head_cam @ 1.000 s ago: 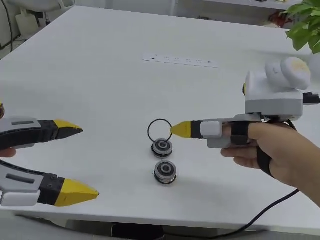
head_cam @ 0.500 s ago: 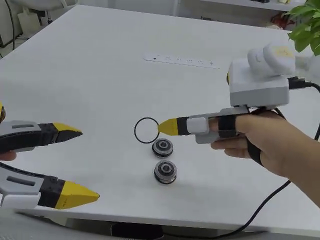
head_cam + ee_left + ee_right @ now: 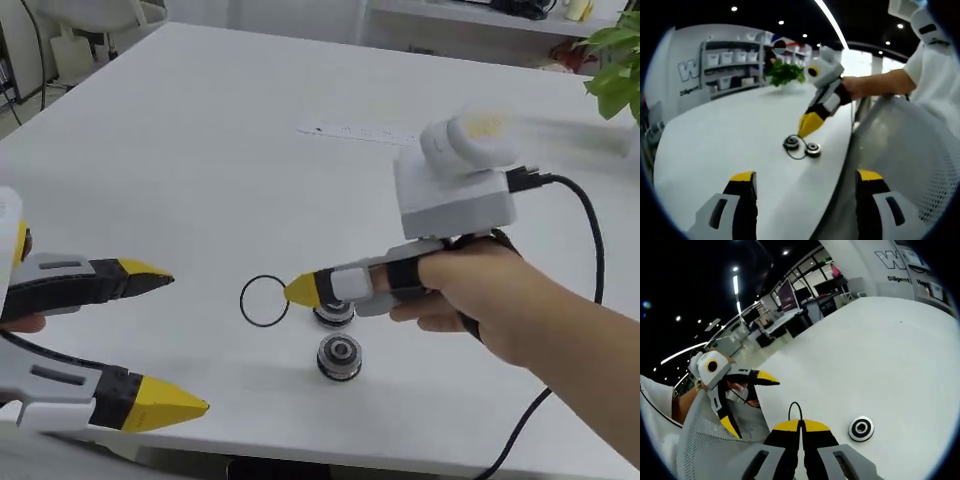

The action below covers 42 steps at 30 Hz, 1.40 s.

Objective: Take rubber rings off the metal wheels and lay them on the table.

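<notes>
My right hand-held gripper [image 3: 300, 290] pinches a thin black rubber ring [image 3: 242, 300] beside two round metal wheels [image 3: 340, 356]. My left hand-held gripper [image 3: 188, 342] gapes wide.

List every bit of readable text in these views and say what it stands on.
"W": start of large lettering on the back wall; the rest is cut off.
"Diligent": smaller line just below it on the same wall.
Small marks on the white strip lying on the table: too small to read.
</notes>
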Available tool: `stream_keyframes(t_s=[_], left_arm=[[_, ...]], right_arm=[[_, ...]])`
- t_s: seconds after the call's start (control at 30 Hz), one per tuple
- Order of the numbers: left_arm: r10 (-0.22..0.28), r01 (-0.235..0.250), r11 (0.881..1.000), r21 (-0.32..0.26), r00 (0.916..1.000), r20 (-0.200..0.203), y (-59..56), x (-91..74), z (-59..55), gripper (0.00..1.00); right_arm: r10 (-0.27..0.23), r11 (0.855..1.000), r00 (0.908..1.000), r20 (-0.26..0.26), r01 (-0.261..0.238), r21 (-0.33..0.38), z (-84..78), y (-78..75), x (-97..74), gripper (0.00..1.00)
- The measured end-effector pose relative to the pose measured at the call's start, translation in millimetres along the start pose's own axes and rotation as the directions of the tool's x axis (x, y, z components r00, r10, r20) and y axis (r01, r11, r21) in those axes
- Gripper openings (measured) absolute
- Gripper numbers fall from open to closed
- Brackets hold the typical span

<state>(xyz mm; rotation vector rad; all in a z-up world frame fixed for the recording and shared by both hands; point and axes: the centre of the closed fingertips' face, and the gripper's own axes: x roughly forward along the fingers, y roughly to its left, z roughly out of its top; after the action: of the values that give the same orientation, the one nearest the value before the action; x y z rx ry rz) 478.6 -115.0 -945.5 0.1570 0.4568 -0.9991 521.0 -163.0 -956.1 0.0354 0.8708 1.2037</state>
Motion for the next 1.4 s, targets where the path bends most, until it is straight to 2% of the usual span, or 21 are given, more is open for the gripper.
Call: stream_keyframes(t_s=[0.23, 0.4, 0.53, 0.77, 0.97, 1.07, 1.4], left_arm=[[-0.007, 0.007, 1.000, -0.011, 1.0000, 0.001, 0.2, 0.7, -1.7, 0.82], [-0.005, 0.004, 1.000, -0.021, 0.9999, -0.010, 2.1, 0.4, -5.6, 0.81], [0.001, 0.000, 1.000, -0.025, 1.0000, 0.001, 3.9, -0.2, -4.5, 0.80], [0.010, -0.009, 0.999, -0.049, 0.9998, 0.017, 6.7, -0.8, -3.6, 0.79], [0.011, -0.010, 0.998, -0.057, 0.9998, 0.016, 6.8, -0.8, -4.5, 0.78], [0.013, -0.012, 0.998, -0.060, 0.9998, 0.016, 7.0, -0.9, -4.9, 0.78], [0.018, -0.017, 0.997, -0.070, 0.9996, 0.022, 7.3, -1.0, -4.2, 0.77]], right_arm=[[-0.009, 1.000, 0.9983, -0.058, 0.010, 0.024, -23.1, -7.2, 6.0, 0.00], [-0.053, 0.999, 0.9944, -0.091, 0.053, -0.002, -30.9, -17.6, 8.0, 0.00], [-0.072, 0.997, 0.9902, -0.120, 0.069, -0.029, -36.6, -22.9, 9.3, 0.00], [-0.086, 0.995, 0.9865, -0.139, 0.076, -0.071, -39.6, -25.4, 12.9, 0.00], [-0.125, 0.983, 0.9757, -0.180, 0.097, -0.157, -47.2, -30.2, 15.1, 0.00], [-0.142, 0.976, 0.9729, -0.182, 0.107, -0.188, -47.2, -31.9, 15.1, 0.00], [-0.162, 0.970, 0.9734, -0.162, 0.126, -0.210, -42.2, -37.3, 13.1, 0.04]])
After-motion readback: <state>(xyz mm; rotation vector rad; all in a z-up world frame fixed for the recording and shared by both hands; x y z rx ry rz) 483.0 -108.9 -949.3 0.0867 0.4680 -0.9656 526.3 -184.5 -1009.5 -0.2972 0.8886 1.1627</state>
